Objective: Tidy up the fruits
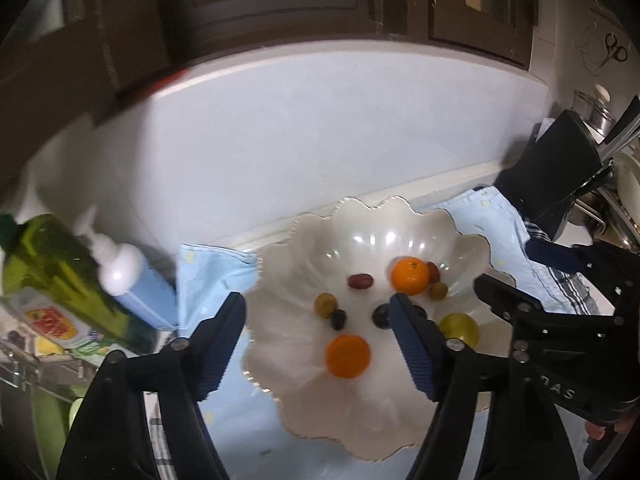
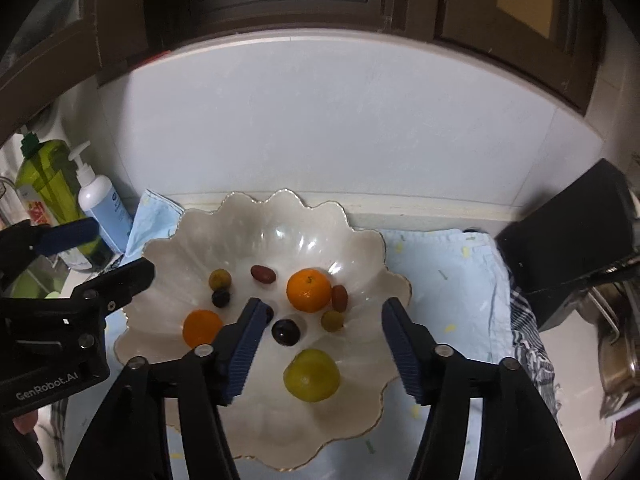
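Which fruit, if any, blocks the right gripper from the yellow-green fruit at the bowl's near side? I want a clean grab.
None visible. The right gripper hangs open over the yellow-green fruit, nothing between them; the dark grape sits just beyond it.

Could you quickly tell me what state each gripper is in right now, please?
Left gripper: open, holding nothing, above the scalloped bowl.
Right gripper: open, holding nothing, above the same bowl.

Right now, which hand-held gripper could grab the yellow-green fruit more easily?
Probably the right hand-held gripper: its open jaws frame the yellow-green fruit in the scalloped bowl. The left hand-held gripper frames the small orange instead.
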`<state>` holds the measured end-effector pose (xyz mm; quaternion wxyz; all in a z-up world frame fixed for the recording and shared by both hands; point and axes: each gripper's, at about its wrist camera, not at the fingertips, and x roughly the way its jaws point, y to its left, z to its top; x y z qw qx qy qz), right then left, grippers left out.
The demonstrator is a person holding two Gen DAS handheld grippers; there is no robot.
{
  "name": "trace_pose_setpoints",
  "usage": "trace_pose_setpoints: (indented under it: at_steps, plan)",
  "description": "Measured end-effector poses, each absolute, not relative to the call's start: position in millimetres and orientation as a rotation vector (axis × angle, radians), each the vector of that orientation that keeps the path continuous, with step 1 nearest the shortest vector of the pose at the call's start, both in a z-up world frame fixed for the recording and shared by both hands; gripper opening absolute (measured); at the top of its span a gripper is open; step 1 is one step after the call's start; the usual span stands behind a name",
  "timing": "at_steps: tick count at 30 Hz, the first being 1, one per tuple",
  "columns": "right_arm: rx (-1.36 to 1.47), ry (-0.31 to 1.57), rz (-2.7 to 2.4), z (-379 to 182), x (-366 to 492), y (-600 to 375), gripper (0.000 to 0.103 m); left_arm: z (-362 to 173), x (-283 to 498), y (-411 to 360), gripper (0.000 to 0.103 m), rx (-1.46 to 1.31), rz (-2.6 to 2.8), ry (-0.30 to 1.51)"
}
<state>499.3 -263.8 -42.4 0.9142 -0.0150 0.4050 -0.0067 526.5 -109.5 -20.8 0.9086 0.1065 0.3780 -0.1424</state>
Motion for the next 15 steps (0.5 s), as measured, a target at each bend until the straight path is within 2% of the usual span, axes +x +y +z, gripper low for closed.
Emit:
trace_pose_setpoints:
  at_steps: [2, 7, 10, 15]
  plan:
    - [-0.022, 0.815, -0.026, -37.1, 489.3, -259.8, 0.071, -14.0, 516.8, -102.8, 0.085, 0.240, -0.255, 0.738]
    - [-0.001, 0.752, -0.054, -24.1, 457.4, -248.3, 0.078, 4.8, 484.6, -85.3, 0.098, 0.270, -0.218, 0.629]
    - [-0.002, 0.709, -0.085, -16.9, 433.5, -243.4, 0.083, 14.7, 460.5, -76.2, 0.102, 0.281, -0.198, 0.562]
    - [0.006, 0.631, -0.128, -5.1, 389.9, -240.7, 0.087, 23.9, 418.0, -68.4, 0.103, 0.300, -0.187, 0.491]
